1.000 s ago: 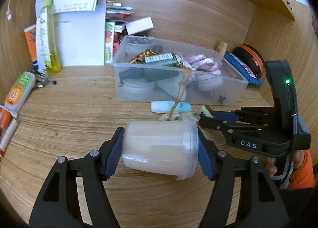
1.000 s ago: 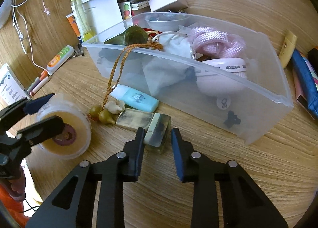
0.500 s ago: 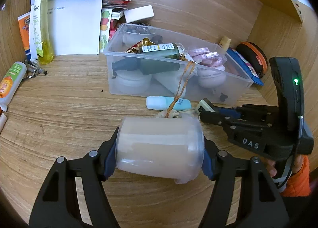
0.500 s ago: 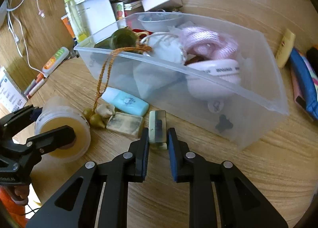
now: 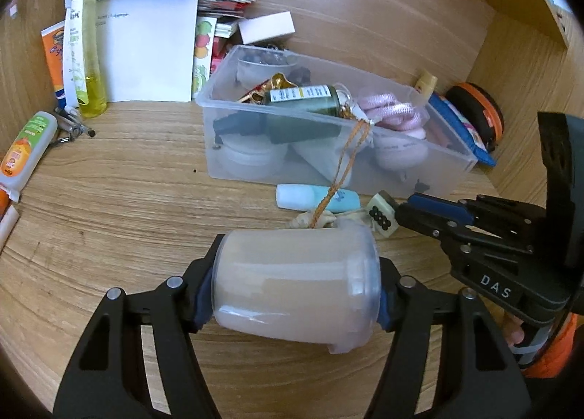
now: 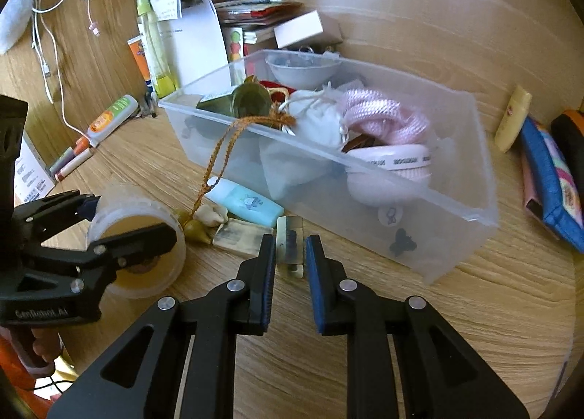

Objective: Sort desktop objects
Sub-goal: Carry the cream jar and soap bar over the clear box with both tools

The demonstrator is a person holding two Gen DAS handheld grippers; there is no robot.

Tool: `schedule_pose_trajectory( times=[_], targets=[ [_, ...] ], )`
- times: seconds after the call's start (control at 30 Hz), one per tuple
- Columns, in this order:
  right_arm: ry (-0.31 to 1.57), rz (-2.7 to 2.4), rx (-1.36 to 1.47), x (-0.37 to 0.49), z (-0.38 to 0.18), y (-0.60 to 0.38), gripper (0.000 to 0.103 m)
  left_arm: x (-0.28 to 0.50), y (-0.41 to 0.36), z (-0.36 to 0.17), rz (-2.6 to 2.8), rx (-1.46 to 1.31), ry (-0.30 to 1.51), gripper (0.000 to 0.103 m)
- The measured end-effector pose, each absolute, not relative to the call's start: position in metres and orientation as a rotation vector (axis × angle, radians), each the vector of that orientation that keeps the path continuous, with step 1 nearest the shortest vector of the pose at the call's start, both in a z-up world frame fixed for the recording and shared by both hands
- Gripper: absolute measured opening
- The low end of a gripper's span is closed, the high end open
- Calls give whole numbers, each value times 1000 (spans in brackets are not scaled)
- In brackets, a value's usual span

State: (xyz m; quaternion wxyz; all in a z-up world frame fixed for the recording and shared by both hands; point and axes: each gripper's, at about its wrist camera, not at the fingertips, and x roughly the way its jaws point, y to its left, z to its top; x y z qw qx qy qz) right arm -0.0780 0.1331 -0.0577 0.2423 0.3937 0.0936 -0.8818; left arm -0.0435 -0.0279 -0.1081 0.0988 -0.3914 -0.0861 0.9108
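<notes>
Lifted since a second ago, the small tile (image 6: 289, 240) now hangs clear of the desk (image 6: 474, 309), pinched by the right claw (image 6: 290, 254) just before the clear bin (image 6: 456, 214). Alongside, the left claw (image 5: 295, 294) grips a cloudy jar (image 5: 295, 287) sideways, raised, presumably bin-bound.

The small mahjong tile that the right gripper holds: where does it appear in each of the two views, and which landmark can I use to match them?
Left wrist view: the mahjong tile is right of centre, at the tip of the right gripper, showing black dots.
Right wrist view: the tile is at lower centre, between the fingers, seen edge-on.
Shared landmark: the light blue tube lying before the clear bin.
</notes>
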Motion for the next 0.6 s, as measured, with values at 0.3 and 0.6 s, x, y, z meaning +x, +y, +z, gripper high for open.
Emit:
schedule_pose_trajectory(
  times=[0.3,0.6],
  targets=[
    [262,-2446,989,-67,-34,138,15,-33,-35,-77,2759,-1033,-275,66],
    [242,-2496,901,-59,-8,152,15,-33,-45,-45,2800,-914,-298,66]
  ],
)
